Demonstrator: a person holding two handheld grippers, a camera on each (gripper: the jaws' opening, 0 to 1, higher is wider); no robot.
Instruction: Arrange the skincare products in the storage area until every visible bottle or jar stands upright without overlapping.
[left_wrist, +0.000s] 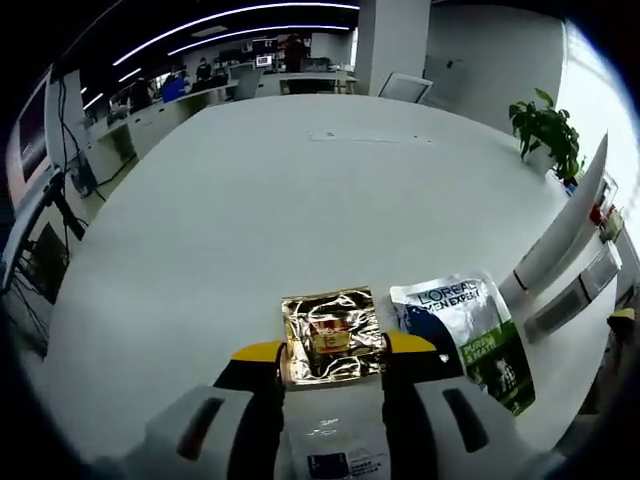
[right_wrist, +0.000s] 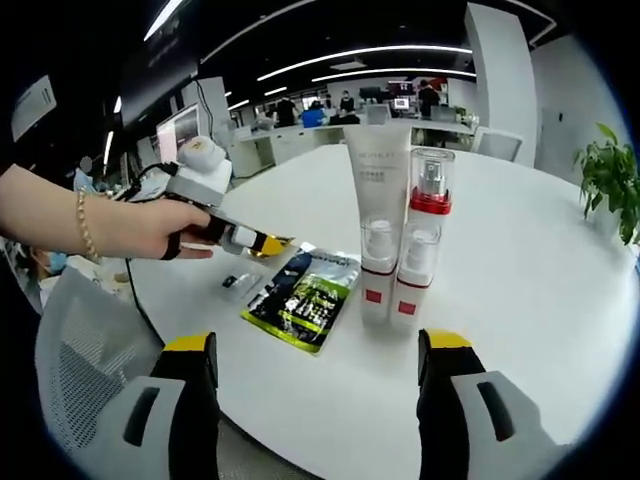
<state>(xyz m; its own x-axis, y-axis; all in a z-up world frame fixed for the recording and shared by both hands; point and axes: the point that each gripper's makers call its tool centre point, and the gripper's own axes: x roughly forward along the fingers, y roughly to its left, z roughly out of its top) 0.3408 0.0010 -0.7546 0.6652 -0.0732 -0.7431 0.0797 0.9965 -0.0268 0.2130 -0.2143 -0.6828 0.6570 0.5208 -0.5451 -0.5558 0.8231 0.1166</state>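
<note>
Ahead of my grippers spreads the white table (left_wrist: 300, 190). My right gripper (right_wrist: 315, 355) gapes wide, empty, facing a tall white tube (right_wrist: 377, 200) and pump bottles (right_wrist: 420, 250) standing upright. A green sachet (right_wrist: 302, 297) lies left. My left gripper (left_wrist: 335, 352) straddles a gold packet (left_wrist: 332, 335); grip unclear.

Two bottles (right_wrist: 398, 270) and a tube (right_wrist: 377, 170) stand upright, touching.

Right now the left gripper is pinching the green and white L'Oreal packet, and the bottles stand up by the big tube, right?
Not quite. In the left gripper view, the left gripper is around the gold foil packet; the L'Oreal packet lies beside it. The bottles do stand by the big tube.
</note>
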